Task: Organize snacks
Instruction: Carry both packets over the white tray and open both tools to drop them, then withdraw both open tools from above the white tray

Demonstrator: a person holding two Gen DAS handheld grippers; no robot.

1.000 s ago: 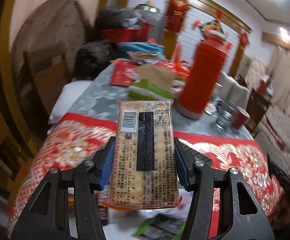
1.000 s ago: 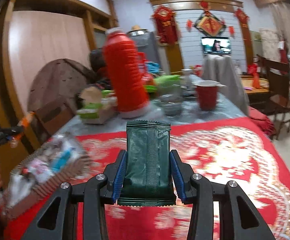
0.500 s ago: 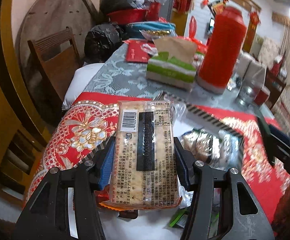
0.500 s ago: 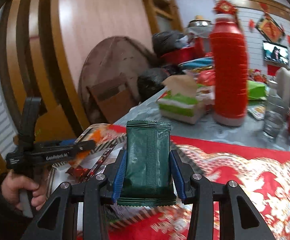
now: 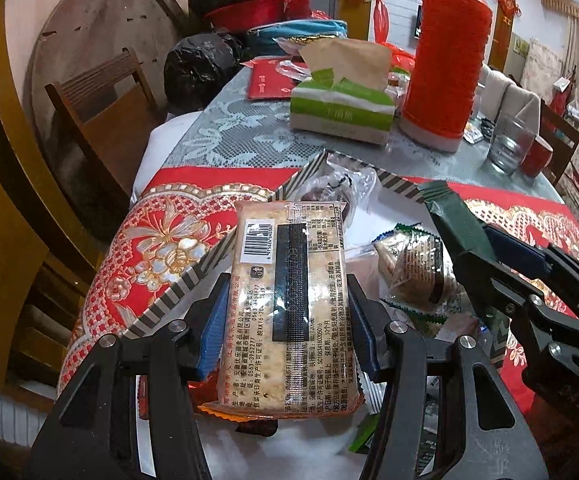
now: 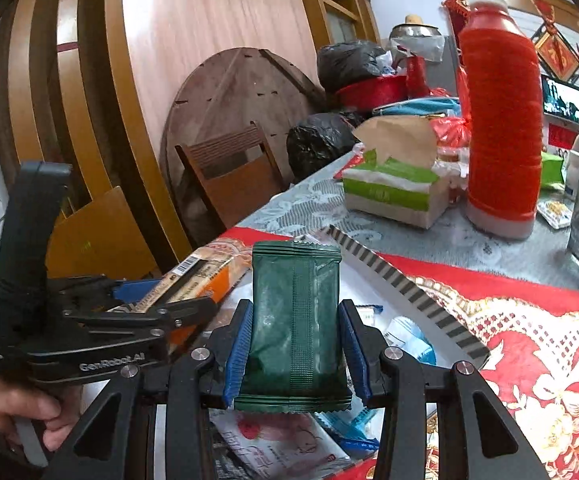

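Left gripper (image 5: pixel 285 320) clamped a clear cracker pack (image 5: pixel 289 304), right gripper (image 6: pixel 295 356) a dark green pouch (image 6: pixel 295 320); striped tray (image 6: pixel 409 292) held mixed wrapped snacks (image 5: pixel 413 272).

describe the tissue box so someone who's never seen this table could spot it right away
Find the tall red thermos standing on the grey lace tablecloth. Directly beside it, toward the wooden chair, sits the tissue box. It is the only green and white pack there, with a brown tissue sticking up from its top.
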